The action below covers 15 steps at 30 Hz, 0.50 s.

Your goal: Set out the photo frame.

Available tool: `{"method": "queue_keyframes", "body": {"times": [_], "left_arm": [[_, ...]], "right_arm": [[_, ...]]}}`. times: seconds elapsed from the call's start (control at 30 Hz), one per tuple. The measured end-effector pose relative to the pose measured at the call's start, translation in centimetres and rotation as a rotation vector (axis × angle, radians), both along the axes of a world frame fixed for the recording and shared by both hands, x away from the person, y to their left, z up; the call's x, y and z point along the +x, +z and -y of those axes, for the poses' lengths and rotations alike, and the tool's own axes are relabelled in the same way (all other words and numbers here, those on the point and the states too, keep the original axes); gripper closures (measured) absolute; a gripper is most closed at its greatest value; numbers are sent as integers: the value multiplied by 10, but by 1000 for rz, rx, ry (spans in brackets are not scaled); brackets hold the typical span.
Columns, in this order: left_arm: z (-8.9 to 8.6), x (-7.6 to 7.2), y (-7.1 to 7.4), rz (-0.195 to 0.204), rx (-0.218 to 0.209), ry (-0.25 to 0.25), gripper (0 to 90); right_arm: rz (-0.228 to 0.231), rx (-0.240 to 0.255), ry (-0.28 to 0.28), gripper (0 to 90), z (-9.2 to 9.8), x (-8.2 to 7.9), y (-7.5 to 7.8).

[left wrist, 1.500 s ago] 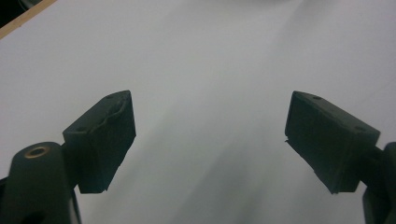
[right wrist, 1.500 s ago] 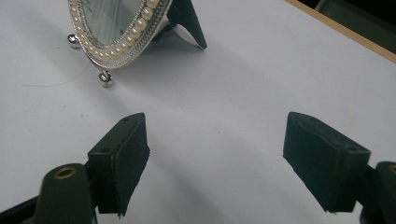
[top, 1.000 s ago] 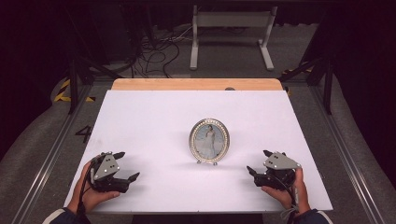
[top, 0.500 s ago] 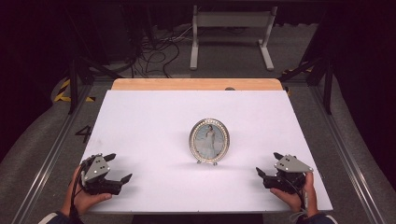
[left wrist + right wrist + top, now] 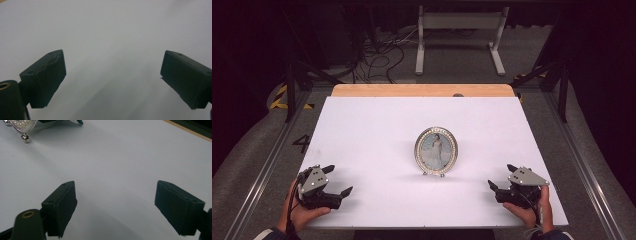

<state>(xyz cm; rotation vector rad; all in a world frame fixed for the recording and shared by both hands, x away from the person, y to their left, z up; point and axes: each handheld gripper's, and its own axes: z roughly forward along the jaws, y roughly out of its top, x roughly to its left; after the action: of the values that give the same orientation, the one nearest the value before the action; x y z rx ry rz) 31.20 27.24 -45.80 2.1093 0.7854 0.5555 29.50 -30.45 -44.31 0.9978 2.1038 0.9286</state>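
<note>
An oval picture frame stands upright near the middle of the white table, resting on small ball feet, its beaded silver rim facing my side. It holds a portrait of a standing figure in pale dress.

My left gripper sits at the near left corner of the table, gripped in my left hand, jaws pointing inward toward the centre. Its jaws have just been opening and now stand wide apart with nothing between them. In the left gripper view, my left gripper shows two black pads set far apart, with only bare white tabletop between and beyond them.

My right gripper sits at the near right corner, held in my right hand, jaws also pointing inward, with the grey three-cornered plate on top. These jaws are likewise spread wide and empty. In the right gripper view, my right gripper frames bare tabletop, and the lower edge of the picture frame, with one ball foot, appears at the upper left, well apart from the pads.

Both grippers lie well clear of the frame, one on either side of it. A strip of wooden board borders the far edge of the table.
</note>
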Motion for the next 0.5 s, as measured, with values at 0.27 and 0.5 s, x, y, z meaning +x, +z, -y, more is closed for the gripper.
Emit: {"method": "queue_keyframes", "body": {"times": [0.27, 0.5], "left_arm": [[2, -1, -1, -4, 18, -6, 65], [4, 0, -2, -5, 23, -16, 56]], "right_arm": [[-1, -7, 1, 174, -3, 0, -1], [-8, -14, 10, 171, -5, 0, -3]]}}
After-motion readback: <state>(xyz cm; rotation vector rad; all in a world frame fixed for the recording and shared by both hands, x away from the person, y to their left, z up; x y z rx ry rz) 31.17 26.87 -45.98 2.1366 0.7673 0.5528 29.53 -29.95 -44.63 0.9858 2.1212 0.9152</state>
